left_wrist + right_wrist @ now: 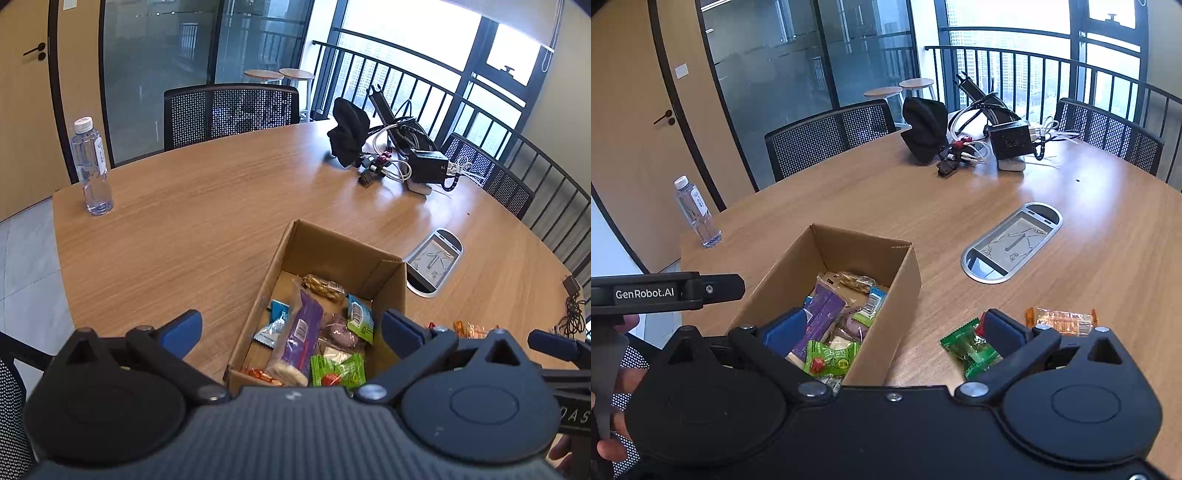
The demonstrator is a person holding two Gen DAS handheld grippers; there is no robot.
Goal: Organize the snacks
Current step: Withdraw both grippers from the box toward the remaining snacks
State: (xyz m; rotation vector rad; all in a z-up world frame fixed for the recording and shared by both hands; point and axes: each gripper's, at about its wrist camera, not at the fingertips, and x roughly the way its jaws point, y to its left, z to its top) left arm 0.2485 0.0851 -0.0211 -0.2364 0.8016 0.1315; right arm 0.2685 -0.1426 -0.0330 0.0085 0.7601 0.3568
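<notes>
Both the left gripper [291, 332] and right gripper [894, 332] hang with jaws wide apart and empty over the cardboard box [905, 280] at lower centre, snacks inside.

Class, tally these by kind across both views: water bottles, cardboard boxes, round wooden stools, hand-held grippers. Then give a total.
water bottles: 1
cardboard boxes: 1
round wooden stools: 2
hand-held grippers: 2, the left hand-held gripper and the right hand-held gripper
Total: 6

Both wrist views close above table [184, 221], angled down, sharing cardboard box [871, 254] ahead.
</notes>
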